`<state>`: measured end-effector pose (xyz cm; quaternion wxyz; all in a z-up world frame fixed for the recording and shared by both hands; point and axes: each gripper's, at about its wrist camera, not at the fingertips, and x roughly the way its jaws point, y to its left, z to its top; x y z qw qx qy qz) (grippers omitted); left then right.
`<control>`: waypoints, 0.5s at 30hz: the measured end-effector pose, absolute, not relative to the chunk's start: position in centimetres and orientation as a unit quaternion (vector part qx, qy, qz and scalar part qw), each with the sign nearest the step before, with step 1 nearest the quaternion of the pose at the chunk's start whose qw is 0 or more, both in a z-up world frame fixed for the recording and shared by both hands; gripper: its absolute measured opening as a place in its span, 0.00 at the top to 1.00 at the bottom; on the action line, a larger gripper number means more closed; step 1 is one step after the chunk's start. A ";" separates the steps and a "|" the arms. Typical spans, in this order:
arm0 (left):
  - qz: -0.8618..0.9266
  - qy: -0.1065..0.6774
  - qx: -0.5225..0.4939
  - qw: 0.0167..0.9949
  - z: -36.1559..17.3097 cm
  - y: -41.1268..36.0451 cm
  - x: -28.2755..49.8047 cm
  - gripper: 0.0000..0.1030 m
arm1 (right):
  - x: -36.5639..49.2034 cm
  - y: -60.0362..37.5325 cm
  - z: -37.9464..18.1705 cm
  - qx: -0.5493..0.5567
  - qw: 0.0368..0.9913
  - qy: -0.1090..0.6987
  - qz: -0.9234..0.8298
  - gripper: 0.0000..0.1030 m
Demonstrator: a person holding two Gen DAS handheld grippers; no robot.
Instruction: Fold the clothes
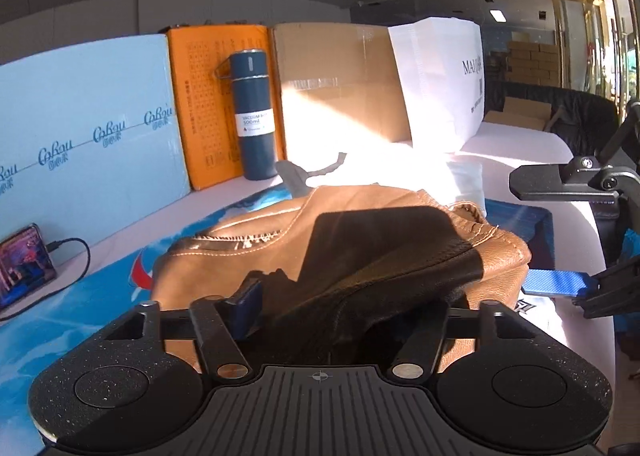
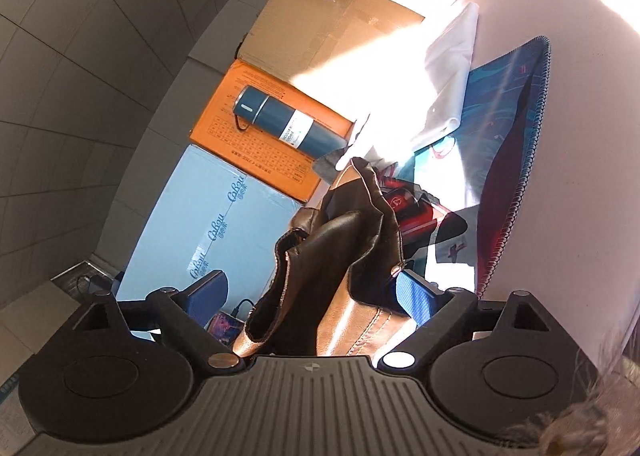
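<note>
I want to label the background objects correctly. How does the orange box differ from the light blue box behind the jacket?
The orange box is narrower and printed with a grid of small characters; the light blue box is wider and carries a repeated script logo along a line. The dark blue flask stands in front of the orange box, while a phone with a cable lies before the light blue box. Both stand upright at the back of the table.

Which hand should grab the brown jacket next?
Probably left: a dark flap of the jacket sits between the fingers of the left tool, while the right tool gapes open at its edge.
</note>
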<state>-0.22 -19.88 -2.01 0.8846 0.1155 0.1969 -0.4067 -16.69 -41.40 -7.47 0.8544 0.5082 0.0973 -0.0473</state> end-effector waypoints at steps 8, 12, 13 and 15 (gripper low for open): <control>-0.398 0.193 0.015 0.897 -1.0 -17.6 1.0 0.80 | -16.4 -40.2 -7.8 0.527 0.841 0.101 -0.066 0.11; -0.381 0.185 -0.035 0.905 -0.4 -15.9 1.5 0.84 | -15.5 -39.2 -7.3 0.513 0.844 0.124 -0.094 0.15; -0.373 0.182 -0.045 0.909 -0.3 -15.3 1.7 0.86 | -14.9 -38.8 -7.2 0.502 0.848 0.138 -0.099 0.18; -0.355 0.174 -0.065 0.916 0.0 -14.2 1.9 0.90 | -13.7 -37.9 -7.0 0.477 0.856 0.167 -0.110 0.55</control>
